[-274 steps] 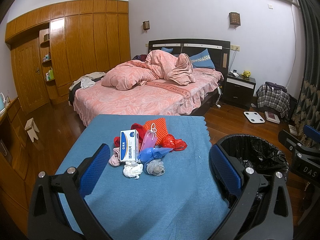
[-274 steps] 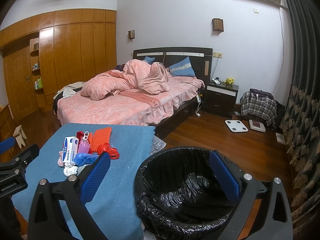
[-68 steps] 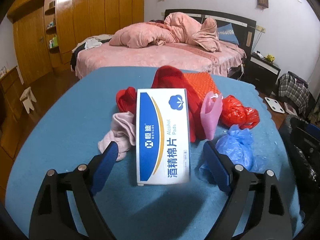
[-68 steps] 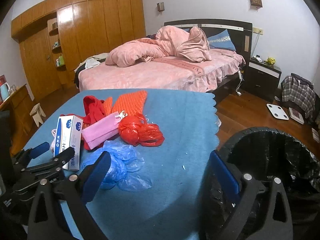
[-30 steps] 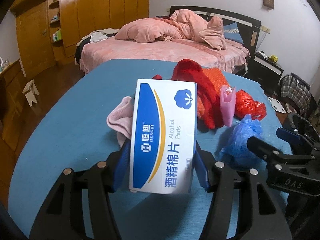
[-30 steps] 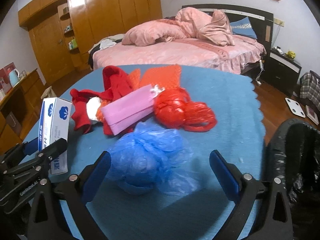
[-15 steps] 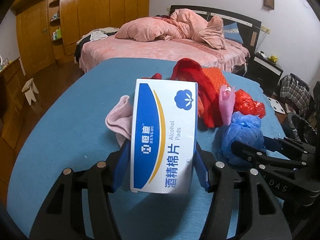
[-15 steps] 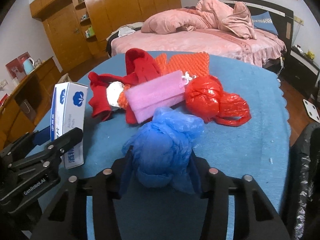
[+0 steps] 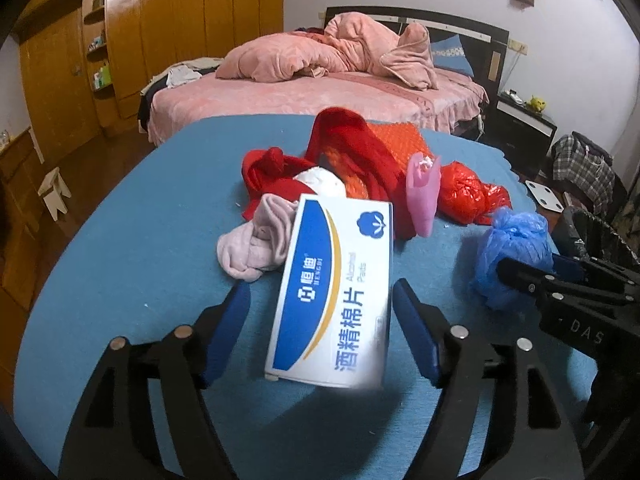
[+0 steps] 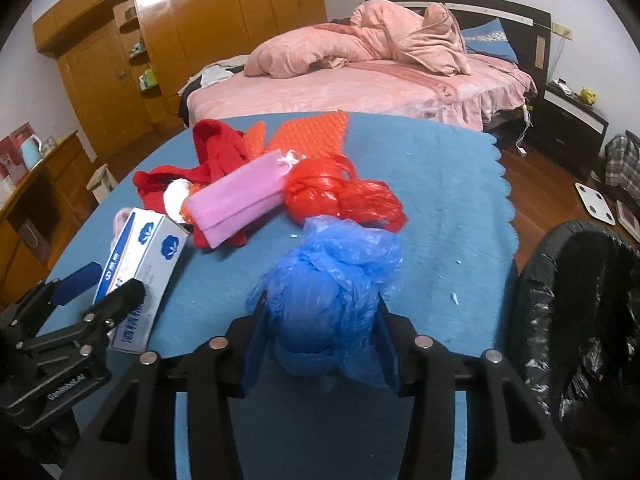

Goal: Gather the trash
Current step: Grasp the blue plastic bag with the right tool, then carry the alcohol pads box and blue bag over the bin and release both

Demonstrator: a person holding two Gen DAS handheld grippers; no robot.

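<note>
A white and blue alcohol pads box (image 9: 334,292) lies tilted between the fingers of my left gripper (image 9: 322,330); there are gaps on both sides, so the jaws stand open around it. The box also shows in the right wrist view (image 10: 138,268). My right gripper (image 10: 320,340) is shut on a crumpled blue plastic bag (image 10: 332,296), also seen in the left wrist view (image 9: 512,252). A red plastic bag (image 10: 340,196), a pink pouch (image 10: 236,202), red cloth (image 10: 212,152) and a pink sock (image 9: 256,240) lie on the blue tablecloth (image 10: 440,184).
A black-lined trash bin (image 10: 580,320) stands at the table's right edge. An orange mesh piece (image 10: 308,128) lies at the back of the pile. A pink bed (image 9: 320,88) is beyond the table, a wooden wardrobe (image 9: 160,28) on the left, a white scale (image 10: 594,200) on the floor.
My left gripper has opened and the alcohol pads box has tipped loose between its fingers. My right gripper stays shut on the blue bag and has lifted it slightly.
</note>
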